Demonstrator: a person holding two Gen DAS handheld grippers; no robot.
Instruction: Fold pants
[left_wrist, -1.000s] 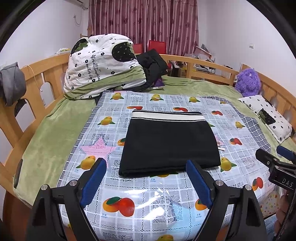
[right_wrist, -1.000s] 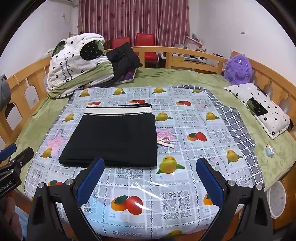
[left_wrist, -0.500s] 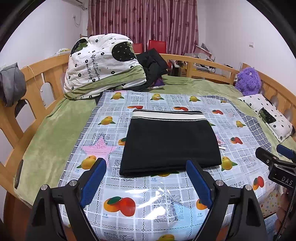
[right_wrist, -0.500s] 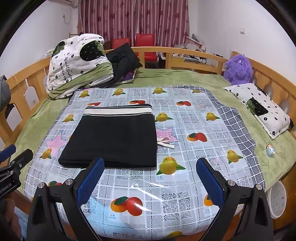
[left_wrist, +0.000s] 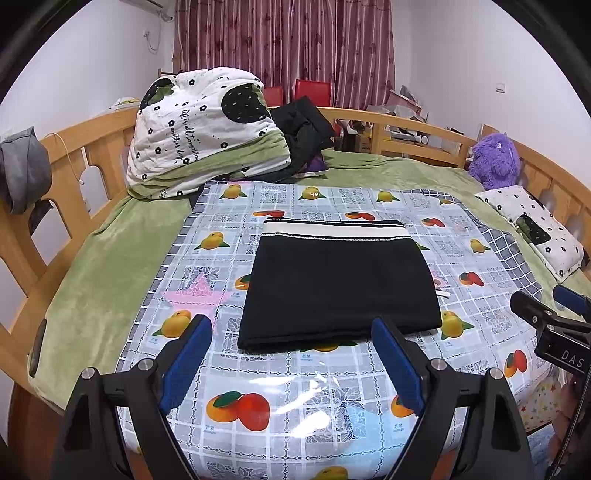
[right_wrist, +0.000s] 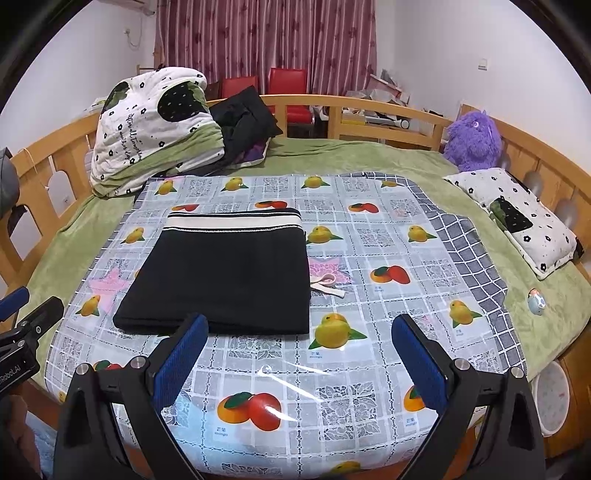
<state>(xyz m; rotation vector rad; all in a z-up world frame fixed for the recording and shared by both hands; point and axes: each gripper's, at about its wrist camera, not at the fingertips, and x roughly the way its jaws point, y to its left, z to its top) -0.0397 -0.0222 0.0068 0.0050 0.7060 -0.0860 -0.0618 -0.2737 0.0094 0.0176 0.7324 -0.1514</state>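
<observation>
On fruit-print cloth (left_wrist: 280, 398), folded pants (left_wrist: 340, 284) lie beyond both hand-held grippers.

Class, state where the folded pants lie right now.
In both views the pants lie flat on the fruit-print cloth, left of its centre, waistband toward the curtains, just beyond both open claws.
</observation>
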